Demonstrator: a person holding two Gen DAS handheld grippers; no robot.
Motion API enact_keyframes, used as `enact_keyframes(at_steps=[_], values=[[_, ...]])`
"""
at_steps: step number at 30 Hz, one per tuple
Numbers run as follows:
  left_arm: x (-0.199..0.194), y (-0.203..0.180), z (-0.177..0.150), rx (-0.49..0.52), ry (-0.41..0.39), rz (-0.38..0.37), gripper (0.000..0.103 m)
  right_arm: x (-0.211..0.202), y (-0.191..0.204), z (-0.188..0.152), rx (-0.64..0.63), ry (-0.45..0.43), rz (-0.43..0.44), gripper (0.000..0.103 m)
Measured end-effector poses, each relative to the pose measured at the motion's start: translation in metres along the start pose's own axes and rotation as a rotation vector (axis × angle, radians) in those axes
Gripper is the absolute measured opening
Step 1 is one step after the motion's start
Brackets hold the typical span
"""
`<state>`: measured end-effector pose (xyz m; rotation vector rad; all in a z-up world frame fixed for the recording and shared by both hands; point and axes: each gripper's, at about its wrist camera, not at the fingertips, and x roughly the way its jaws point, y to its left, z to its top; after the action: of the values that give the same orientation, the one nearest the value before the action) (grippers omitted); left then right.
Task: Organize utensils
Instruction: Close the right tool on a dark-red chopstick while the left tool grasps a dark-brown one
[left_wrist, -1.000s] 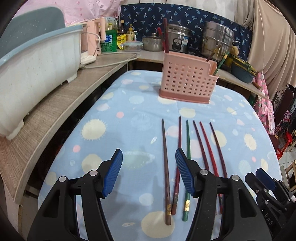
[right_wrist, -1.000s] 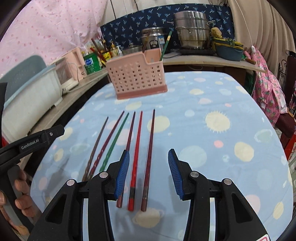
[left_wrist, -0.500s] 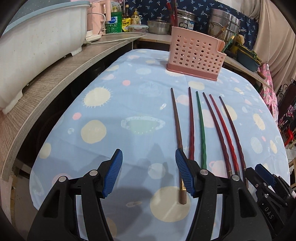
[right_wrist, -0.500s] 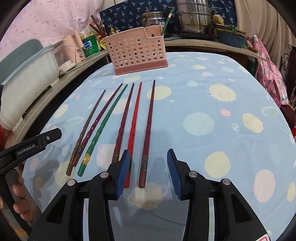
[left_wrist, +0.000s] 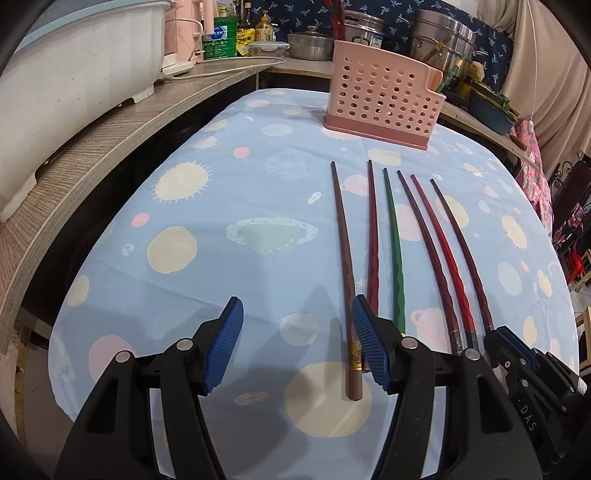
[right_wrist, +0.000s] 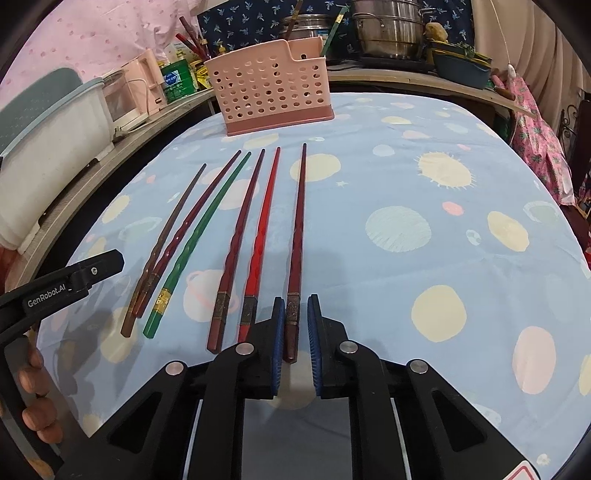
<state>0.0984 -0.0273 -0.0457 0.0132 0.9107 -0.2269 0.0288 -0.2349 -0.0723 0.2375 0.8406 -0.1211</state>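
The words "GenRobot.AI" stand in white letters on the black body of the left gripper, seen in the right wrist view. In the left wrist view, the letters "DAS" stand in pale print on the black body of the right gripper. The green container on the far surface carries a blue-and-white label, but its text is too small to read.

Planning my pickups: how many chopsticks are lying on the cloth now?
6, side by side: brown, dark red, green, maroon, bright red, and a dark one between the right gripper pads. None seem hidden.
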Motion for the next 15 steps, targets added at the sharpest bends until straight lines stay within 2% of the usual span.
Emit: enact_keyframes(at_steps=[15], values=[[0.02,-0.014,-0.001,0.03,0.028,0.011,0.058,0.0,-0.002,-0.001,0.009,-0.005,0.009,0.007]])
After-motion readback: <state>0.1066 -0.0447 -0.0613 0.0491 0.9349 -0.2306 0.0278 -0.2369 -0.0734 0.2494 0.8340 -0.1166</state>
